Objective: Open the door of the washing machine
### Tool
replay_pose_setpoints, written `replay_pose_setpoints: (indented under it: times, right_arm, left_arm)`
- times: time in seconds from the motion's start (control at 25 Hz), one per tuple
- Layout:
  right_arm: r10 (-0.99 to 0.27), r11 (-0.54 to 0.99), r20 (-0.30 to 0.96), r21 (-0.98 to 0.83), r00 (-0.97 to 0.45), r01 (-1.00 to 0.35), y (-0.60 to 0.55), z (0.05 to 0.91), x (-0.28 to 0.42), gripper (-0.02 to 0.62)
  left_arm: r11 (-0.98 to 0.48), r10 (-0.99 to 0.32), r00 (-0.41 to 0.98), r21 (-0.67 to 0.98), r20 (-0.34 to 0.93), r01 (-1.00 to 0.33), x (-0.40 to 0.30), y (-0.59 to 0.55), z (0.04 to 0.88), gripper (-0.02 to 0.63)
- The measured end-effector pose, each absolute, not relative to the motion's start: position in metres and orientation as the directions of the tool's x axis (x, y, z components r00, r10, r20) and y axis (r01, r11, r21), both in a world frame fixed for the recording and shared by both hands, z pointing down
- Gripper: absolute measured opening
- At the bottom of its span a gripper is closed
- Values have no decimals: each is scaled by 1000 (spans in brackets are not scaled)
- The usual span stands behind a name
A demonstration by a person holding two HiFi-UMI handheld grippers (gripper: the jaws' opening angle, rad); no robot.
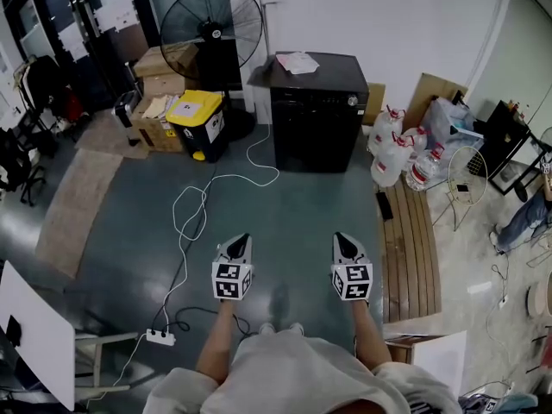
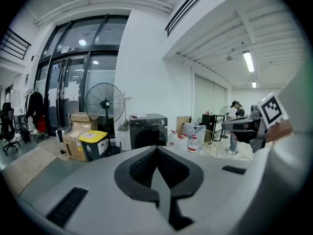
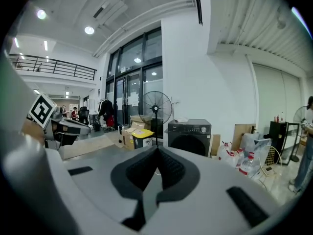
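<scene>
The black washing machine stands against the far white wall, its round door closed; it also shows in the left gripper view as the washing machine and in the right gripper view as the washing machine. My left gripper and right gripper are held side by side at waist height, far short of the machine, both pointing toward it. Both grippers' jaws are pressed together with nothing between them. A paper lies on the machine's top.
A standing fan, a yellow-lidded bin and cardboard boxes sit left of the machine. Water jugs stand to its right. A white cable and power strip cross the floor. A wooden strip runs along the right.
</scene>
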State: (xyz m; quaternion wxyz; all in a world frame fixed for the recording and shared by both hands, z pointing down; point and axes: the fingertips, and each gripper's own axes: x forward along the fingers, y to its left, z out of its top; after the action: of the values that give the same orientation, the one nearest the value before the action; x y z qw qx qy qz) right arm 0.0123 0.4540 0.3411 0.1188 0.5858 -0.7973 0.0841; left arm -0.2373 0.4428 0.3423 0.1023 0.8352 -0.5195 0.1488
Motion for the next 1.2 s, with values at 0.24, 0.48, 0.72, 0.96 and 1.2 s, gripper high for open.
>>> replay_pose_setpoints:
  times: [0.24, 0.48, 0.72, 0.96, 1.2]
  right_arm:
    - [-912, 304, 294, 16, -286, -953, 451, 347, 26, -2]
    - [-910, 305, 298, 14, -288, -952, 441, 348, 36, -2]
    - [-911, 299, 303, 16, -280, -954, 415, 356, 41, -1]
    - [-913, 286, 312, 29, -263, -958, 367, 361, 40, -2]
    - [-919, 267, 313, 44, -241, -963, 298, 353, 36, -2]
  left_arm:
    - [-435, -842, 410, 7, 350, -900, -223, 444, 344, 8]
    - [-424, -847, 403, 16, 346, -905, -215, 433, 340, 8]
    - [-426, -844, 411, 35, 344, -904, -210, 406, 349, 8]
    - [-446, -833, 434, 48, 343, -894, -209, 353, 358, 8]
    - [-477, -819, 465, 51, 335, -877, -208, 278, 352, 8]
